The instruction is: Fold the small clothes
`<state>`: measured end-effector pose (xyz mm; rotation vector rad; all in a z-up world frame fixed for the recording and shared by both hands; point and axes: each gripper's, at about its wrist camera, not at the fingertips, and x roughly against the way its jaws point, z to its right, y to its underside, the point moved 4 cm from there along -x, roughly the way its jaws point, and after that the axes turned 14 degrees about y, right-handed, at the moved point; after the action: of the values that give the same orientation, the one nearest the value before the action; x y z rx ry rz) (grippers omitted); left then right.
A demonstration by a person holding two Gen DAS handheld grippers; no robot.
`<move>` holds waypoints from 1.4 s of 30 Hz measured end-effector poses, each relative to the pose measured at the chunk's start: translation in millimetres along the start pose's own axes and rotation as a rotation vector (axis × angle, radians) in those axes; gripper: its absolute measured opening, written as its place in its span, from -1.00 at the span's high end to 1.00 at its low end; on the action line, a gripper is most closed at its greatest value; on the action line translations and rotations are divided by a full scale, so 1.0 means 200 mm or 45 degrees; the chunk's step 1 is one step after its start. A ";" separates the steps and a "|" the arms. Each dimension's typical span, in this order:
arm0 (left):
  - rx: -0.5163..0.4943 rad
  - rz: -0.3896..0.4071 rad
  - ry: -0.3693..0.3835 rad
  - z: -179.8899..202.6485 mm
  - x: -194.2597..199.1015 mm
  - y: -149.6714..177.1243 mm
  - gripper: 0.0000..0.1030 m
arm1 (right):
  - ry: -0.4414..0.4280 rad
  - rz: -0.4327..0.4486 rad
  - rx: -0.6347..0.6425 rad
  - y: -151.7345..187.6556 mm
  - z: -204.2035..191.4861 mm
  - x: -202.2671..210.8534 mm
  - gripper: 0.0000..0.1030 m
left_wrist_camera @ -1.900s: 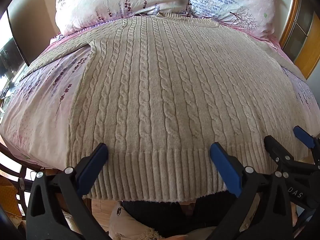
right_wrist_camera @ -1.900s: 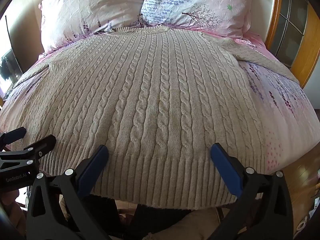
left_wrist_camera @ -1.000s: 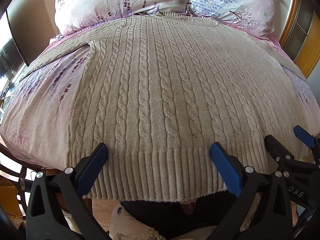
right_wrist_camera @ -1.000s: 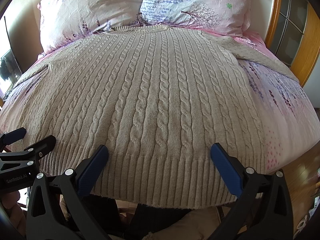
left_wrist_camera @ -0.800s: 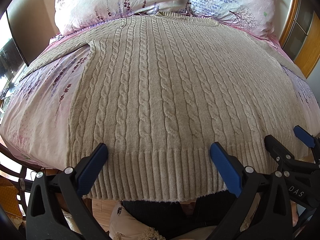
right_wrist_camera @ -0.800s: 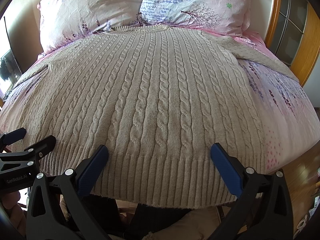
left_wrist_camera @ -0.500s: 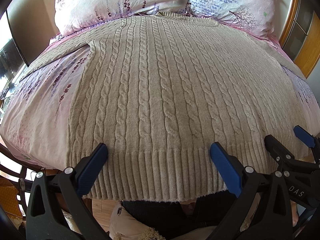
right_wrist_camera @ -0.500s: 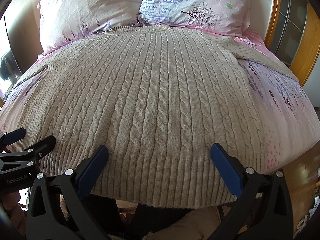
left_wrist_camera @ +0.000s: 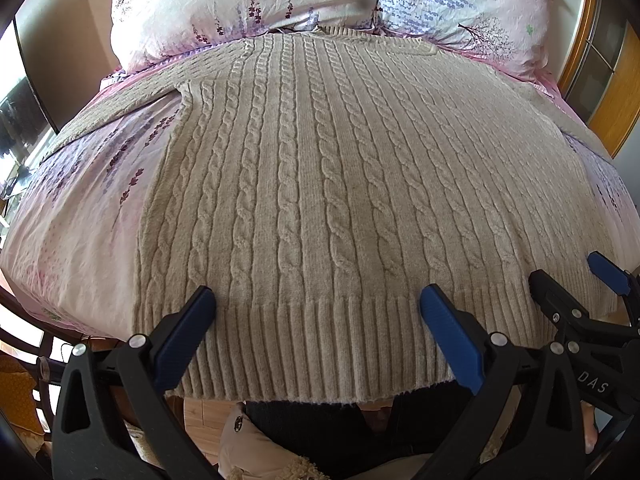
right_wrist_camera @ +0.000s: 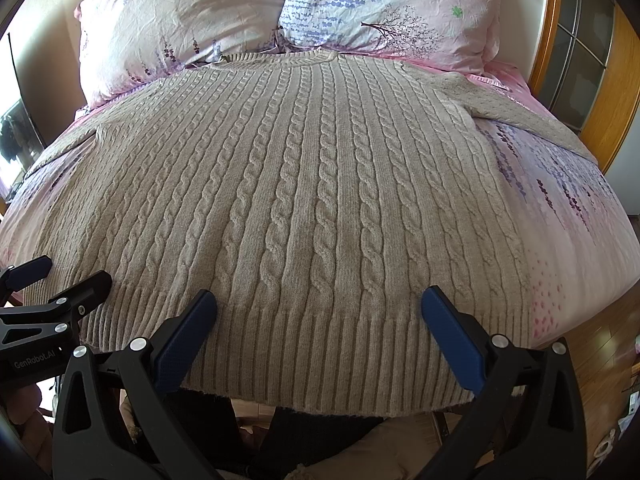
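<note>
A beige cable-knit sweater (left_wrist_camera: 320,184) lies flat on the bed, collar at the far end by the pillows, ribbed hem hanging over the near edge; it also fills the right wrist view (right_wrist_camera: 304,200). My left gripper (left_wrist_camera: 316,304) is open and empty, just above the hem's left half. My right gripper (right_wrist_camera: 318,304) is open and empty above the hem's right half. Each gripper shows in the other's view: the right one (left_wrist_camera: 576,280) at the right edge, the left one (right_wrist_camera: 60,276) at the left edge. The sleeves spread out to the left (left_wrist_camera: 120,96) and right (right_wrist_camera: 520,112).
Pink floral bedsheet (left_wrist_camera: 80,208) under the sweater. Two floral pillows (right_wrist_camera: 192,20) (right_wrist_camera: 392,4) at the head of the bed. Wooden frame with glass panes (right_wrist_camera: 580,60) on the right. Wooden floor (right_wrist_camera: 600,360) below the bed's near edge. The person's dark trousers (left_wrist_camera: 340,428) show beneath the hem.
</note>
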<state>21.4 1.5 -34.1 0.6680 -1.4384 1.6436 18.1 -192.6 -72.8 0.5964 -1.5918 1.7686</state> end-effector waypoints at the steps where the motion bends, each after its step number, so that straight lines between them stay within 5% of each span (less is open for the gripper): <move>1: 0.001 0.001 0.000 0.00 0.00 0.00 -0.96 | 0.000 0.000 0.000 0.00 0.00 0.00 -0.97; 34: -0.001 0.008 -0.005 0.00 0.01 0.00 -0.96 | -0.002 0.004 0.009 -0.01 0.00 -0.01 -0.97; 42: -0.017 0.033 0.052 -0.02 0.01 -0.04 -0.96 | -0.090 0.110 0.024 -0.02 0.02 -0.01 -0.97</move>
<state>27.4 5.2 -28.9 0.6077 -1.4326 1.6569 22.3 -197.5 -71.3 0.6135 -1.6726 1.8458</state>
